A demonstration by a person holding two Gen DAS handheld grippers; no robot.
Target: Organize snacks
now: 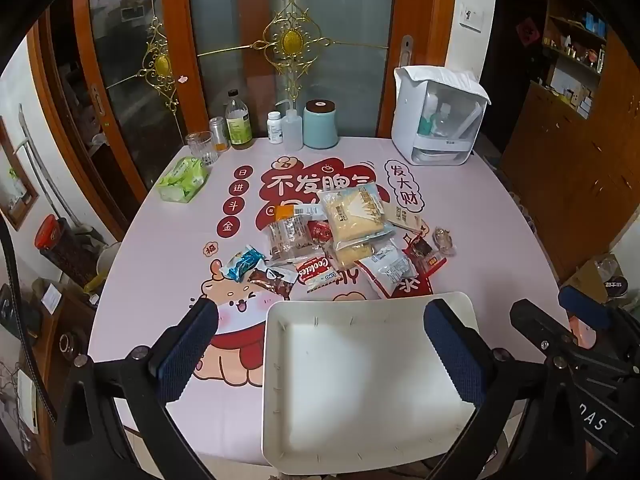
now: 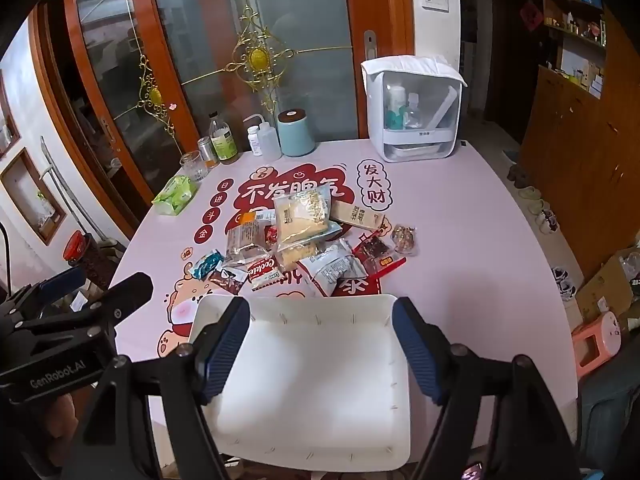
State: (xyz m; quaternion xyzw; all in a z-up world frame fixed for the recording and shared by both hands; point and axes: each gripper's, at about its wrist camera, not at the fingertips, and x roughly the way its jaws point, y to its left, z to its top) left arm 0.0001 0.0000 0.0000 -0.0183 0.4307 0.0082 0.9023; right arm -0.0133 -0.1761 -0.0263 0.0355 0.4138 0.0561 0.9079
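A heap of wrapped snacks [image 1: 344, 236] [image 2: 304, 232] lies mid-table on the pink printed cloth. A big clear bag of yellow crackers [image 1: 356, 216] tops it, and a red-and-white cookies packet [image 1: 316, 270] and a blue packet [image 1: 242, 264] lie at its near left. An empty white tray [image 1: 360, 380] [image 2: 312, 380] sits at the near table edge, in front of the heap. My left gripper [image 1: 320, 308] [image 2: 104, 280] is open above the tray's left part and holds nothing. My right gripper [image 2: 320, 308] [image 1: 548, 304] is open over the tray, with nothing between its fingers.
Along the far edge stand a glass [image 1: 202, 146], bottles [image 1: 239, 122], a teal canister [image 1: 320, 124] and a white storage box [image 1: 436, 116]. A green wipes pack [image 1: 182, 180] lies far left. Glass doors are behind, a wooden cabinet and a pink stool [image 2: 596, 336] on the right.
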